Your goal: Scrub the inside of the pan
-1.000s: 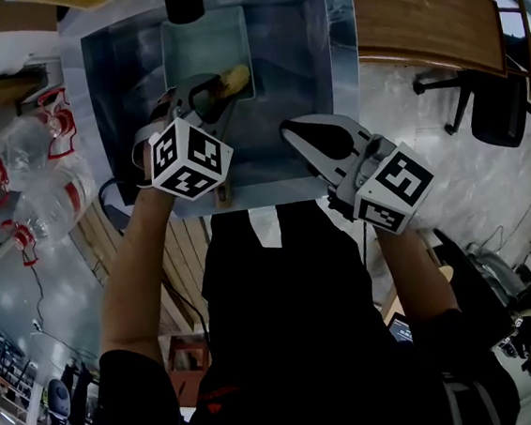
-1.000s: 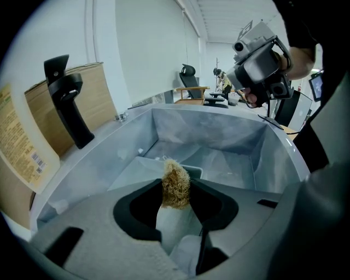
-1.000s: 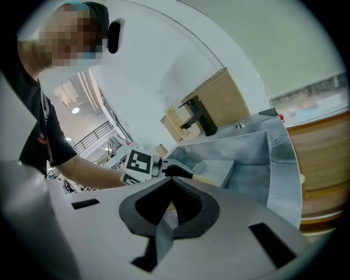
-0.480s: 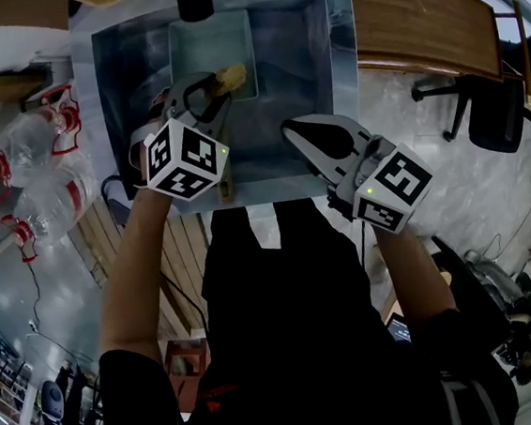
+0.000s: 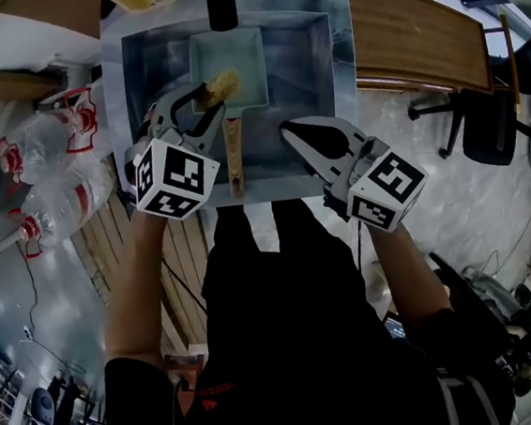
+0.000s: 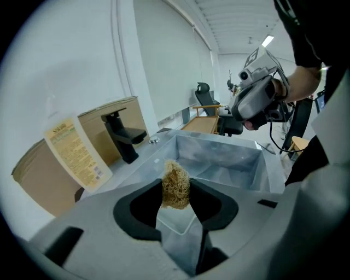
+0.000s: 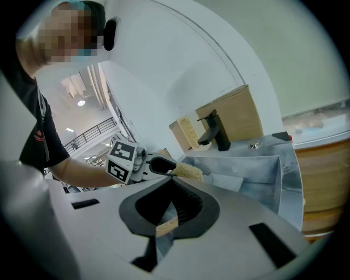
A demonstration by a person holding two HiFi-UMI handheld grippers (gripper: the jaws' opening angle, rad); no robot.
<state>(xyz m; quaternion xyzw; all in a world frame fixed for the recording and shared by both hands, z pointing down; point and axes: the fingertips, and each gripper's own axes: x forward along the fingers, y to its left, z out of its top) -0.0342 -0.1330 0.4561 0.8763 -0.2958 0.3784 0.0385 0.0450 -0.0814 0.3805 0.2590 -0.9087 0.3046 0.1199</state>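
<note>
Your left gripper (image 5: 210, 97), clamped on the scourer (image 5: 224, 84), hangs over the near half of the pan (image 5: 244, 53), whose wooden handle (image 5: 233, 158) runs back toward you, with your closed, empty right gripper (image 5: 290, 133) just beside it.

Cut off at the head view's top edge: faucet (image 5: 222, 2). Too small to read: print on yellow label (image 6: 74, 153). Mostly hidden behind right gripper (image 7: 170, 181): pan handle (image 7: 165, 225).
</note>
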